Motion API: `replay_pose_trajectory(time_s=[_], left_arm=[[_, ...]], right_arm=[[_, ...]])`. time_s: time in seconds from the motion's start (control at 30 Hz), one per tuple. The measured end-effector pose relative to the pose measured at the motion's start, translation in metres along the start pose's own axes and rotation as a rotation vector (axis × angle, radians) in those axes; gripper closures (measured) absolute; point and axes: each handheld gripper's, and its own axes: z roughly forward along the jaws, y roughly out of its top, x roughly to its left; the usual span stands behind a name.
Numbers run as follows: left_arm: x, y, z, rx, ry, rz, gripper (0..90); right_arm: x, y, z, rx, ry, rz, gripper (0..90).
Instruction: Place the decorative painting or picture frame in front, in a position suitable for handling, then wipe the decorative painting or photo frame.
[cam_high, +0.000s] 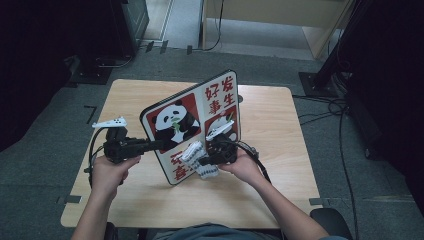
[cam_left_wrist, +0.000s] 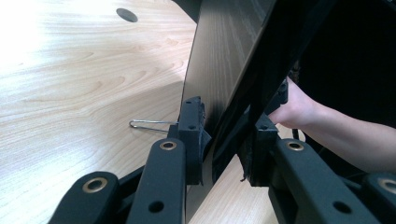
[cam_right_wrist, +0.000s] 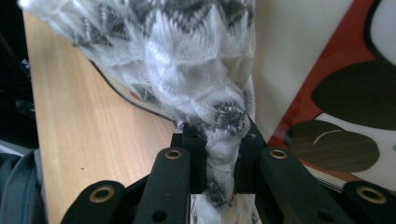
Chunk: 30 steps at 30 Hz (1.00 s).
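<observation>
A glossy panda-print board (cam_high: 192, 125) stands tilted on the wooden tabletop (cam_high: 280, 130), its left edge clamped in the left gripper (cam_high: 155, 145) fingers. The right gripper (cam_high: 204, 159) fingers pinch a knitted white-grey cloth (cam_high: 192, 152) against its face. Hard wiping could twist the slick, thin panel loose.

Dim room in the high view, its corners nearly black around the lit table (cam_high: 280, 150). In the left gripper view, glare whitens the tabletop at upper left. Close white cloth (cam_right_wrist: 187, 60) blurs softly.
</observation>
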Motion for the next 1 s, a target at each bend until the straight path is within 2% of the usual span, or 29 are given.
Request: replay_pose_trajectory(time_s=[0.23,0.27,0.37,0.4,0.5,0.6,0.63,0.7,0.8,0.9,1.0], left_arm=[[0.002,0.000,0.000,-0.010,-0.003,-0.003,73.6],[0.001,0.000,0.000,-0.009,-0.001,0.000,73.5],[0.001,-0.001,0.000,-0.010,0.001,0.000,73.5],[0.001,-0.001,0.000,-0.010,0.001,0.000,73.5],[0.001,-0.001,0.000,-0.010,0.007,0.001,73.5],[0.000,-0.001,0.000,-0.009,0.010,0.002,73.7],[0.000,-0.001,0.000,-0.007,0.009,0.002,73.7],[0.000,-0.001,0.000,-0.008,0.009,0.001,73.6],[0.000,-0.001,0.000,-0.008,0.010,0.002,73.6],[0.000,-0.001,0.000,-0.008,0.007,-0.001,73.5],[0.000,-0.001,0.000,-0.008,0.007,-0.002,73.6]], right_arm=[[0.009,0.012,-0.019,-0.040,-0.003,-0.008,80.7],[0.011,0.019,-0.031,-0.071,-0.001,-0.001,80.9],[0.018,0.031,-0.043,-0.091,0.001,-0.001,80.9],[0.018,0.031,-0.043,-0.091,0.001,-0.001,80.9],[0.030,0.046,-0.056,-0.123,-0.018,-0.025,80.9],[0.038,0.058,-0.065,-0.126,-0.027,-0.051,80.9],[0.038,0.058,-0.065,-0.126,-0.027,-0.051,80.9],[0.044,0.071,-0.074,-0.136,-0.028,-0.062,80.8],[0.047,0.080,-0.082,-0.146,-0.025,-0.059,80.9],[0.054,0.096,-0.096,-0.187,-0.038,-0.073,80.8],[0.058,0.105,-0.101,-0.200,-0.043,-0.078,80.7]])
